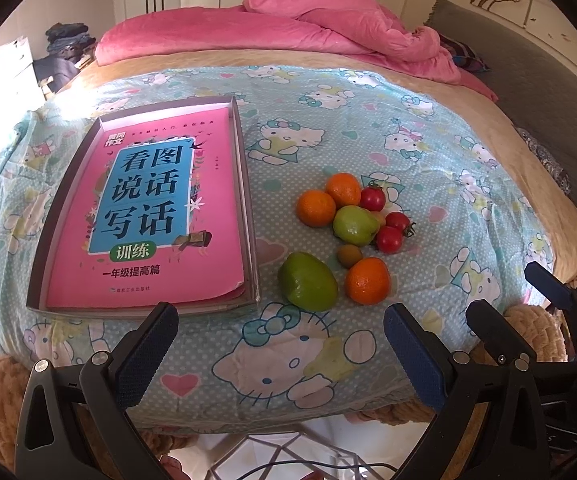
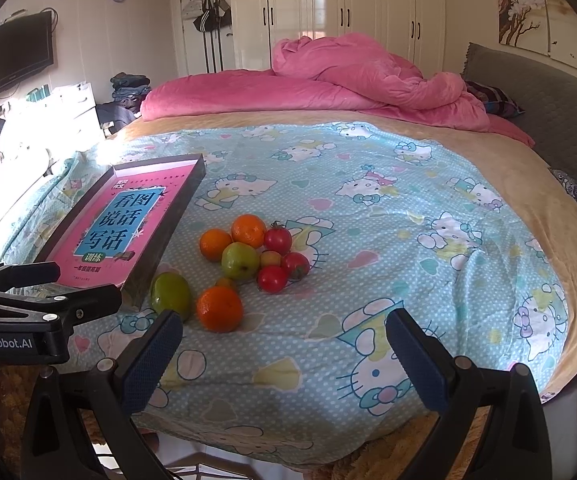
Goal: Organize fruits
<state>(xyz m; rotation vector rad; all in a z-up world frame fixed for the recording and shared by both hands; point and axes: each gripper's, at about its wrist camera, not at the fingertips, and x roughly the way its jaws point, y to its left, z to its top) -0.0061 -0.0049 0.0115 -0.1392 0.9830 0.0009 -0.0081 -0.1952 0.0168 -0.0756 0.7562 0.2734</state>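
We hold the left gripper (image 1: 278, 344) wide open and empty above the near edge of the bed; the right gripper (image 2: 284, 350) likewise gapes with nothing between its blue pads (image 2: 150, 360). On the Hello Kitty sheet (image 1: 368, 128) we list one fruit cluster: three oranges, the nearest (image 1: 367, 281) just beside a large green fruit (image 1: 307, 287); two further oranges (image 1: 315, 208) touching each other at the far side; a smaller green fruit (image 1: 354, 225) in the middle; three red tomatoes (image 1: 389, 239) on the right flank; one small brownish fruit (image 1: 349, 256) between the middle green fruit and the nearest orange. Left of the cluster we note a shallow tray (image 1: 248, 184) holding a pink book (image 1: 148, 216); its right wall stands close to the large green fruit. Bare sheet lies open right of the tomatoes and between fruit and grippers; a pink quilt (image 2: 368, 76) is heaped at the far edge.
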